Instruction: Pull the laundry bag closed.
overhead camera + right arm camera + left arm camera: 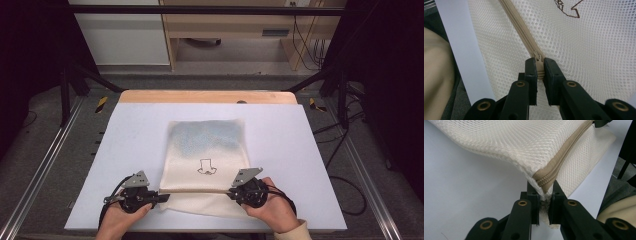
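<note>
A cream mesh bag lies flat on the white board, with a small dark outline drawing on it. A tan zipper runs across its near end. My left gripper is shut on the bag's left corner at the zipper's end, which is lifted a little off the board. My right gripper is shut on the zipper pull at the right end of the zipper. The left gripper and right gripper face each other along the zipper.
The board lies on a wooden table. Metal rails run along the floor on both sides. Black frame legs and cables stand beyond the board's edges. Bare board lies left, right and behind the bag.
</note>
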Motion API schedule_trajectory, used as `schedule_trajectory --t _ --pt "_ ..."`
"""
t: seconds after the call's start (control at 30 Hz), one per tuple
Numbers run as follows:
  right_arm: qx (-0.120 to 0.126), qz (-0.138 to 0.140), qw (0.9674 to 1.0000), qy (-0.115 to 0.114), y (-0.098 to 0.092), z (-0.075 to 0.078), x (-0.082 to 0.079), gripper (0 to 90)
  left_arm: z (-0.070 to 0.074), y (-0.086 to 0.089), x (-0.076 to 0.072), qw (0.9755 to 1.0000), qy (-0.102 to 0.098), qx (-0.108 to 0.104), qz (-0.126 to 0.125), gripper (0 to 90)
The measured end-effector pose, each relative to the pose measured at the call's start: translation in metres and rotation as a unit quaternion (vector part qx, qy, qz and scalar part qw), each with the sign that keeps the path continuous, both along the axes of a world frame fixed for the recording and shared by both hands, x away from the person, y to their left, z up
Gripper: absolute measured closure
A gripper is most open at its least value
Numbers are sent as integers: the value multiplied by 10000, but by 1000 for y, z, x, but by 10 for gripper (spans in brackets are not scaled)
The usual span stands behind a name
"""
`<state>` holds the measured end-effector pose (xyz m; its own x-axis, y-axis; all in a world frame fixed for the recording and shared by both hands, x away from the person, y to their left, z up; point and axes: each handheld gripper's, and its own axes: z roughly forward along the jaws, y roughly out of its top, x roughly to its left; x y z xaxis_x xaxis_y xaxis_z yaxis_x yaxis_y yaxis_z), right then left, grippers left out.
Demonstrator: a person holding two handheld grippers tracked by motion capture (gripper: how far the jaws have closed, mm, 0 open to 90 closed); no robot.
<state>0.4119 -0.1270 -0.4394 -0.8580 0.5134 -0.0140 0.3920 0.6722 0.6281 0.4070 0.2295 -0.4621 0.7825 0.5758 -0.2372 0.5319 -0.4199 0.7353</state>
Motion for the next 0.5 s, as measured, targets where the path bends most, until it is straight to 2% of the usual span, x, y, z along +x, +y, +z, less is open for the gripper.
schedule_trajectory --t 0.5 --pt "46 -170 9998 45 -12 -4 -2 818 2 0 -2 10000 -65 15 -23 819"
